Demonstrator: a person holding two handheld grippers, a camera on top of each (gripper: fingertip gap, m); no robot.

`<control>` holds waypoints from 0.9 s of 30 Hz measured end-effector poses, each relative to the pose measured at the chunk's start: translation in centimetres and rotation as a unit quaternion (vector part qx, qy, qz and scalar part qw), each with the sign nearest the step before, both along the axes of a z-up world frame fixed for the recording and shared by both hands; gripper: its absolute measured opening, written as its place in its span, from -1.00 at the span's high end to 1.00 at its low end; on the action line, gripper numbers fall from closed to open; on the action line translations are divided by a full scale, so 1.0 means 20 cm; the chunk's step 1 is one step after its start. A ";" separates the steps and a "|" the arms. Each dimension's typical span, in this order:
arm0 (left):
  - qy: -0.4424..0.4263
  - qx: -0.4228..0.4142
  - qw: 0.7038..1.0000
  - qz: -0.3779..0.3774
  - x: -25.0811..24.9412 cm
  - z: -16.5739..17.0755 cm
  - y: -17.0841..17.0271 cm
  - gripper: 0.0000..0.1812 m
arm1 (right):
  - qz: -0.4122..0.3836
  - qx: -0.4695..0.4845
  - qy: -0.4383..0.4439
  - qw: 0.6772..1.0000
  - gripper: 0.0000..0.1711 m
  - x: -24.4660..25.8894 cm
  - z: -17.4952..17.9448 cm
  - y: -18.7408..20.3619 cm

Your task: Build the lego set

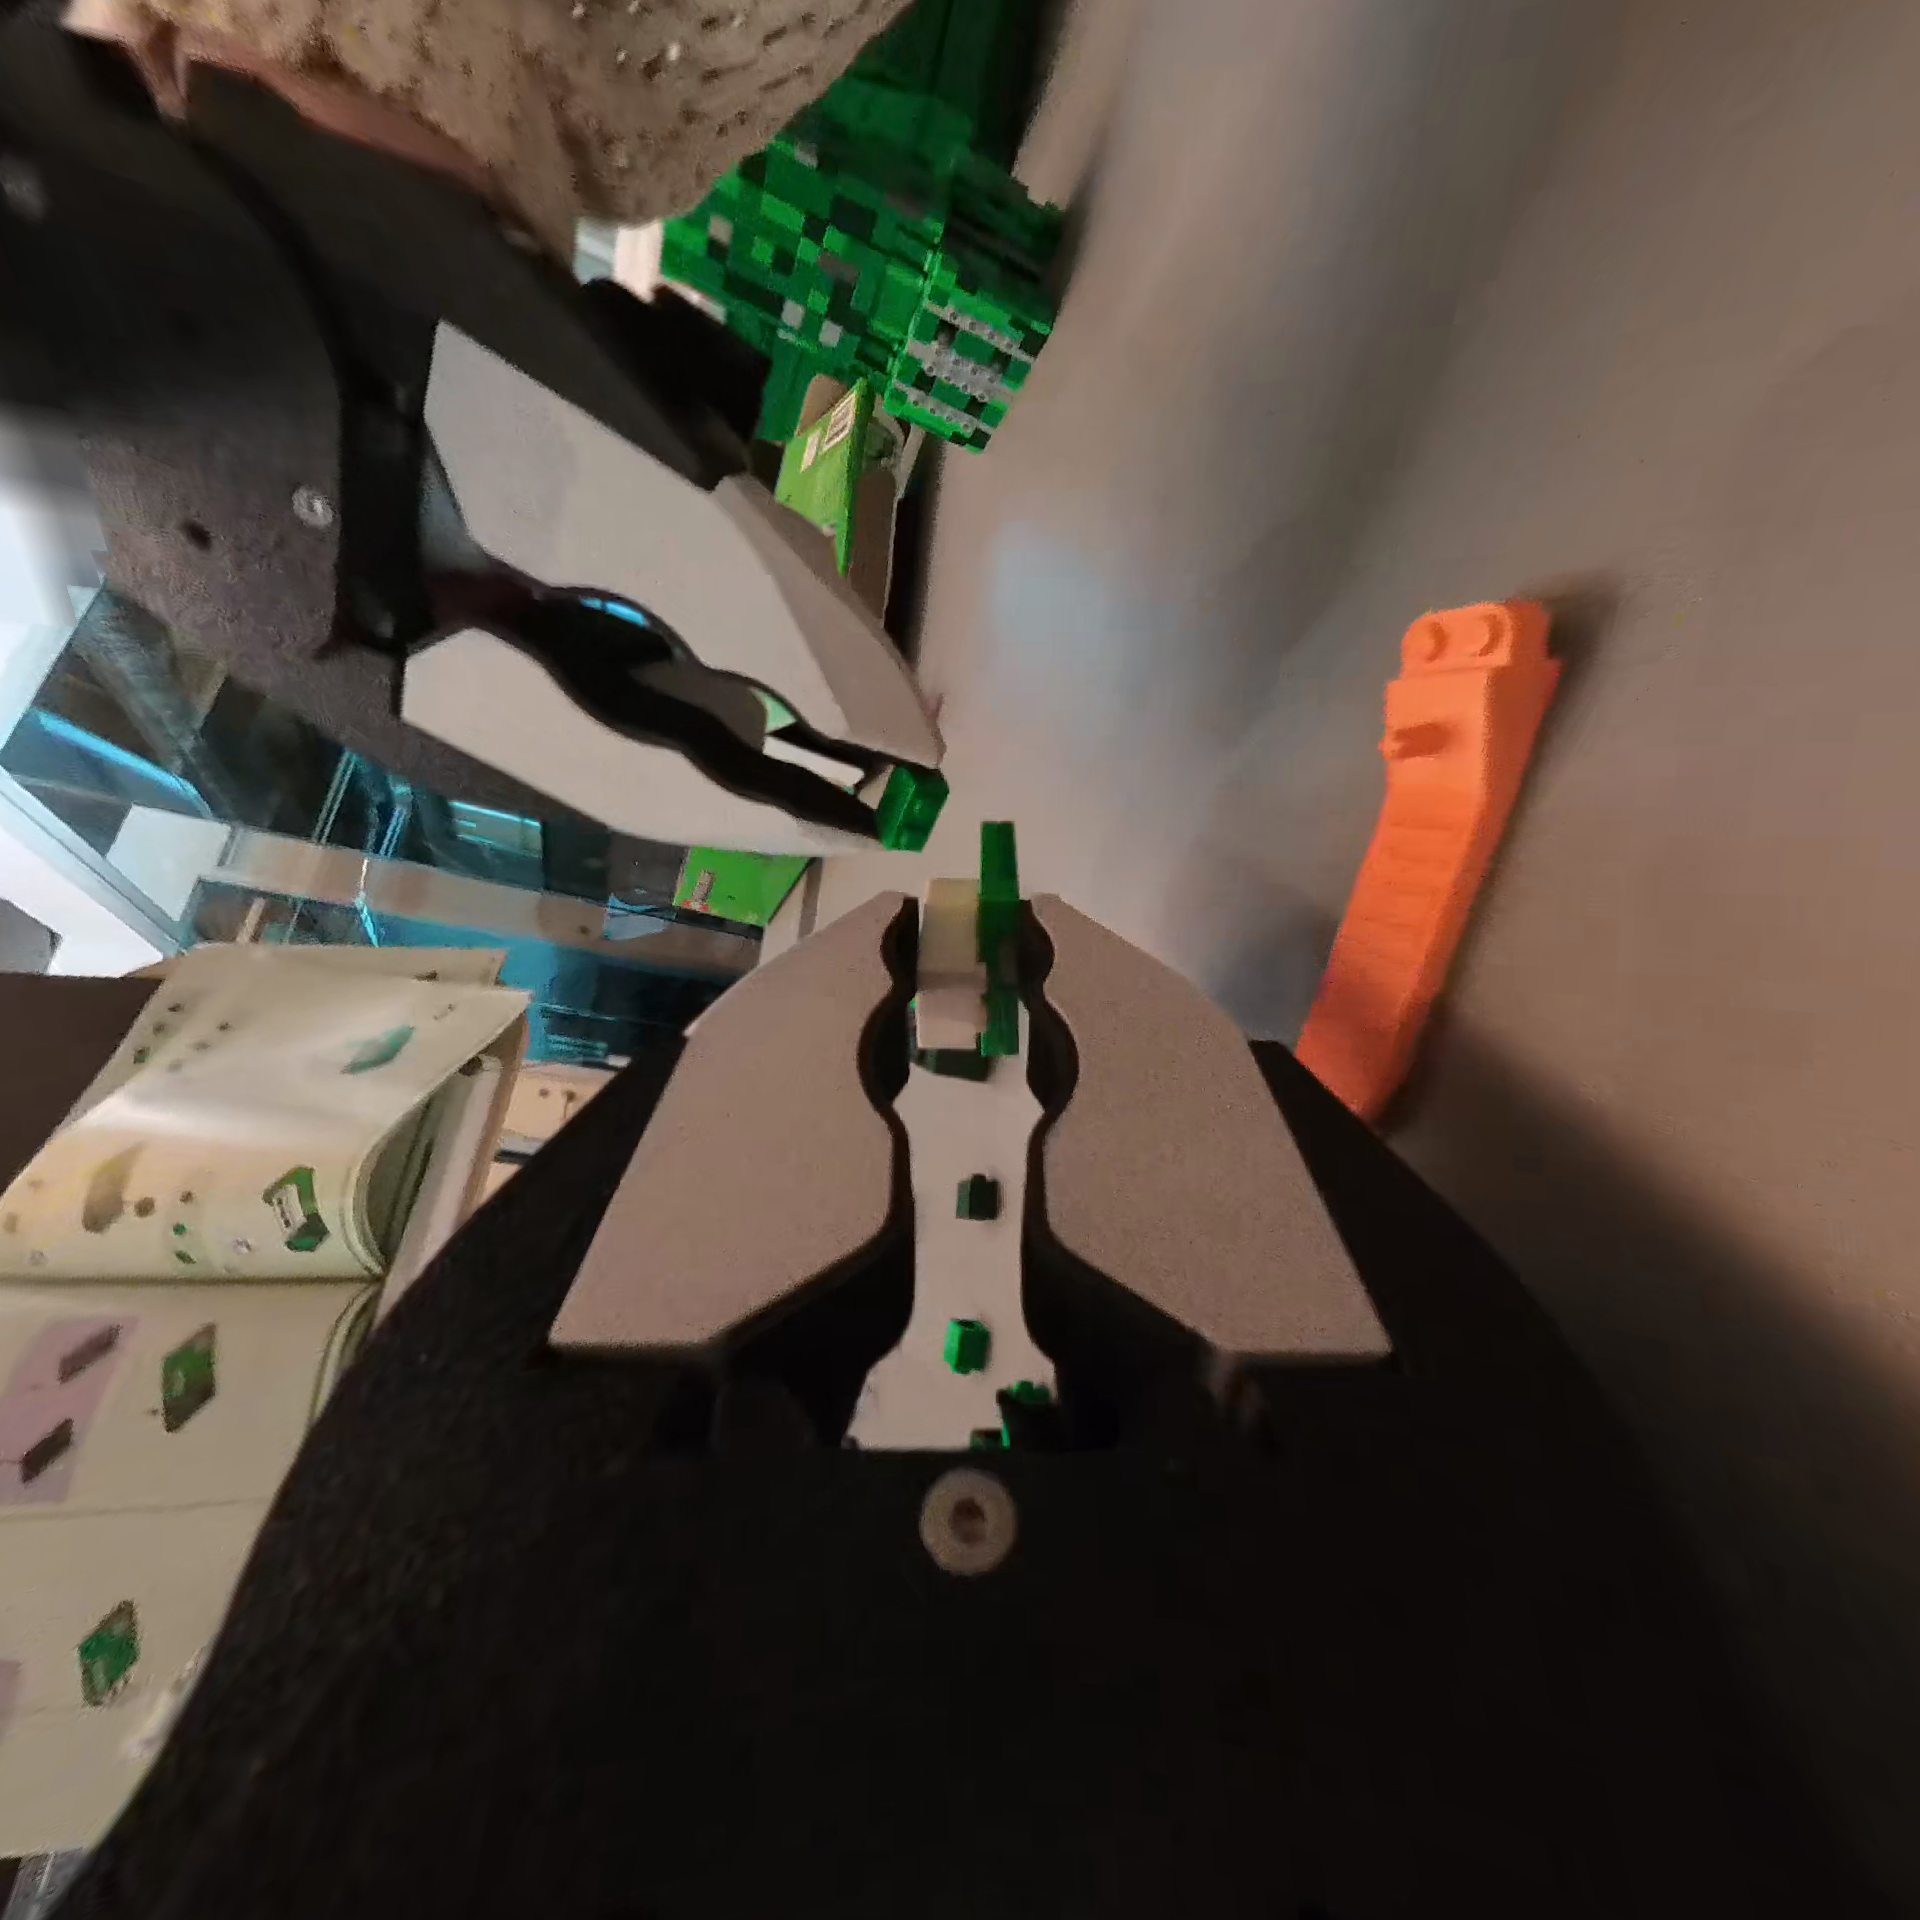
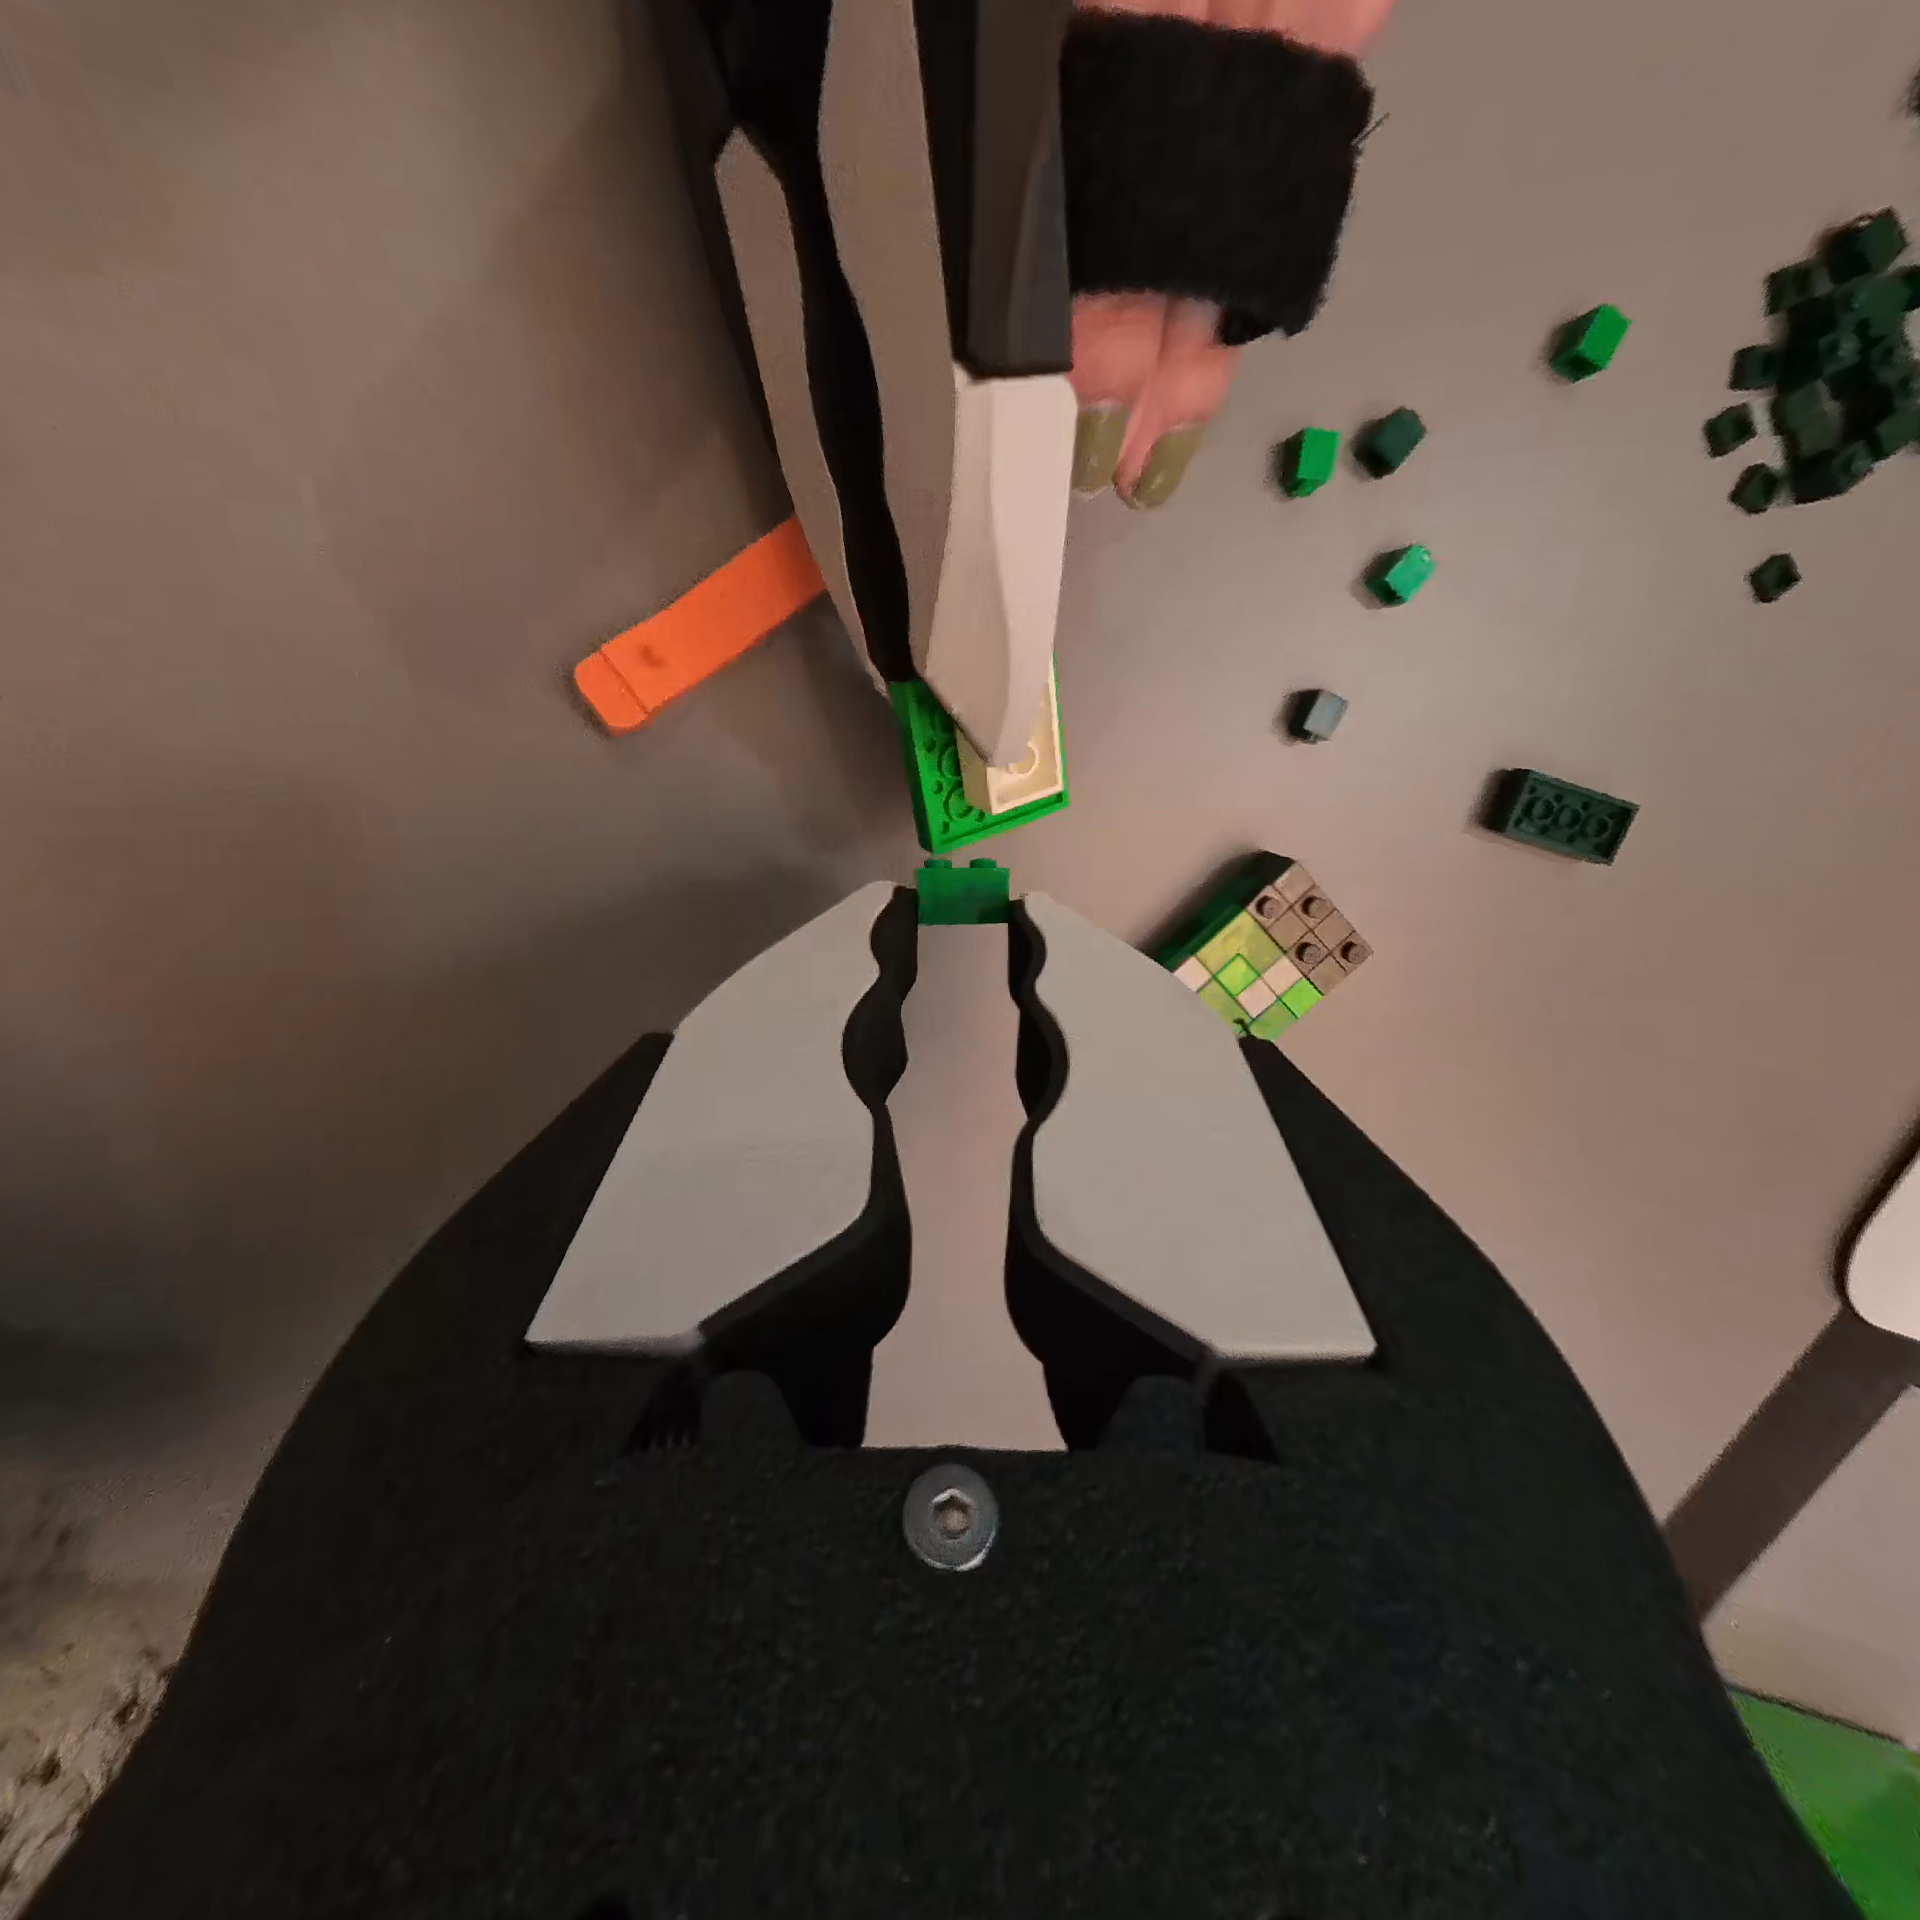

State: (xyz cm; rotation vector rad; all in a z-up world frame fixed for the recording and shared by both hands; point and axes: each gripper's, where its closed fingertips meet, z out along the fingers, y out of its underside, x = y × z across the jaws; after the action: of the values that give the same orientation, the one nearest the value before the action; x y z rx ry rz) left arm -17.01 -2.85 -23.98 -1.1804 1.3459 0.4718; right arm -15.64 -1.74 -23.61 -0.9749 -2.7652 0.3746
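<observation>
Above the grey table [image 2: 312,312], the left gripper [image 2: 971,727] is clamped on a green plate with a white plate [image 2: 1023,774] stacked on it. Just beside it, apart, the right gripper [image 2: 963,902] pinches a small green two-stud brick [image 2: 963,896] at its fingertips

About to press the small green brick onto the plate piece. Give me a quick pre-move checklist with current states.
1. Right gripper shut on green brick: ok.
2. Left gripper shut on green-and-white plate piece: ok.
3. Brick and plate piece apart, a small gap left: ok.
4. Brick's studs face the plate piece's underside: ok.
5. Brick lined up with the right spot on the plate: cannot tell, views blurred.
6. Orange separator lies on the table beyond the pieces, not between them: ok.
</observation>
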 end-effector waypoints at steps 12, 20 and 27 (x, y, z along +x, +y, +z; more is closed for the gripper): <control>0.000 0.005 1.000 -0.018 0.05 0.01 -0.02 0.80 | 0.038 0.071 -0.082 0.993 0.81 0.02 -0.02 -0.04; 0.017 0.043 0.999 -0.012 0.06 0.04 -0.02 0.80 | 0.057 0.110 -0.130 0.984 0.81 0.00 0.00 -0.02; 0.015 0.056 0.998 -0.011 0.06 0.07 -0.02 0.80 | 0.073 0.127 -0.168 0.975 0.81 0.00 0.04 -0.05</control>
State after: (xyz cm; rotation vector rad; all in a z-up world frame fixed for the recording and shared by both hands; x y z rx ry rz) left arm -15.80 -3.23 -22.68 -1.0690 1.3392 0.5446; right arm -15.59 -2.65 -22.73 -0.8407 -3.0946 -0.1396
